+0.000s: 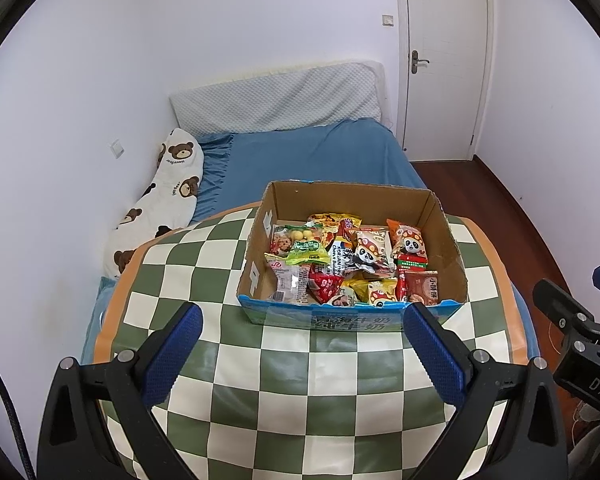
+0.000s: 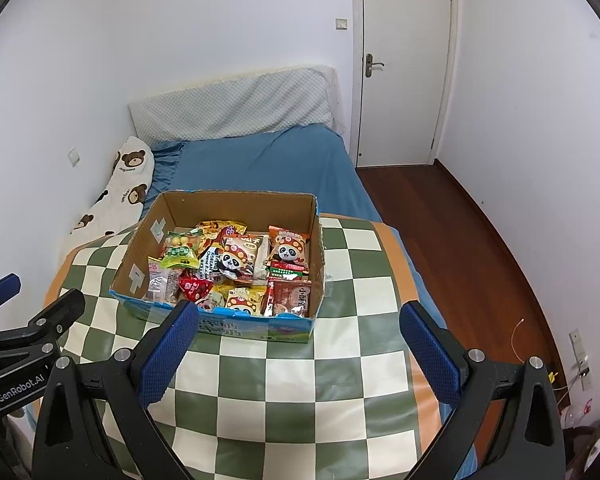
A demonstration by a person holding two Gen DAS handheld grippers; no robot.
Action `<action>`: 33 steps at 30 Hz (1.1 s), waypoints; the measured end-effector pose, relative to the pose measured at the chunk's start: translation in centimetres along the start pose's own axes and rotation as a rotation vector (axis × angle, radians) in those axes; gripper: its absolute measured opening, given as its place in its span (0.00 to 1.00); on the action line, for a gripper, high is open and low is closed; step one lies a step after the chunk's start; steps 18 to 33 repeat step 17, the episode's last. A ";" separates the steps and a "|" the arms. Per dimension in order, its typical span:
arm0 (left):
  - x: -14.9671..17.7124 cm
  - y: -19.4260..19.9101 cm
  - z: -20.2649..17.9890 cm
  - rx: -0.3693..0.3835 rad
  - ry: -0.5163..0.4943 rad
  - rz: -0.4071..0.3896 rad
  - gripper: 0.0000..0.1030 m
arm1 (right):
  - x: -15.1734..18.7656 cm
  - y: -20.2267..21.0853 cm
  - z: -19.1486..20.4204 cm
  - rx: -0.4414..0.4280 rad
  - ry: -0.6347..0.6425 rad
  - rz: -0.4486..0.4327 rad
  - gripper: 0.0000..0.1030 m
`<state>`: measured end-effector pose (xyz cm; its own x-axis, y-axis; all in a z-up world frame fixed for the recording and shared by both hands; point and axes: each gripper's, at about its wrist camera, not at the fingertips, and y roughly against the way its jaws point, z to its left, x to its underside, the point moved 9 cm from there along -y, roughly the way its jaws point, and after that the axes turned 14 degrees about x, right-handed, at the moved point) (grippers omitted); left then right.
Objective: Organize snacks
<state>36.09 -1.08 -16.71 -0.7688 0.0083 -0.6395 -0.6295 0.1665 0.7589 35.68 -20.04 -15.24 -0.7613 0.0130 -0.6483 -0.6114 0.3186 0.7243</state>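
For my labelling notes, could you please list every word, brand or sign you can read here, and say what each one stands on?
"GenRobot.AI": on the left gripper body, seen from the right wrist.
"DAS", cut off: on the right gripper body.
"KOREAN", "Cheese Buldak": white packet in the cardboard box.
"纯牛奶": box front.
"小鼠弟", roughly: brown packet.
"Happy Bear", faintly: bear pillow.
Other packets' print: too small.

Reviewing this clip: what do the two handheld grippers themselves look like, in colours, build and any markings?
Both the left gripper and right gripper have matte black angular frames with silver bolts and textured blue pads on the jaws. One body reads "GenRobot.AI", the other shows "DAS". A black cable runs beside the left one.
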 end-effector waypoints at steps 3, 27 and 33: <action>0.0 0.1 0.0 -0.001 -0.001 -0.001 1.00 | 0.0 0.1 0.0 0.001 -0.001 -0.001 0.99; 0.1 0.3 0.0 -0.006 -0.003 -0.009 1.00 | 0.1 0.3 0.1 0.000 0.001 -0.003 0.99; 0.1 0.3 0.0 -0.006 -0.003 -0.009 1.00 | 0.1 0.3 0.1 0.000 0.001 -0.003 0.99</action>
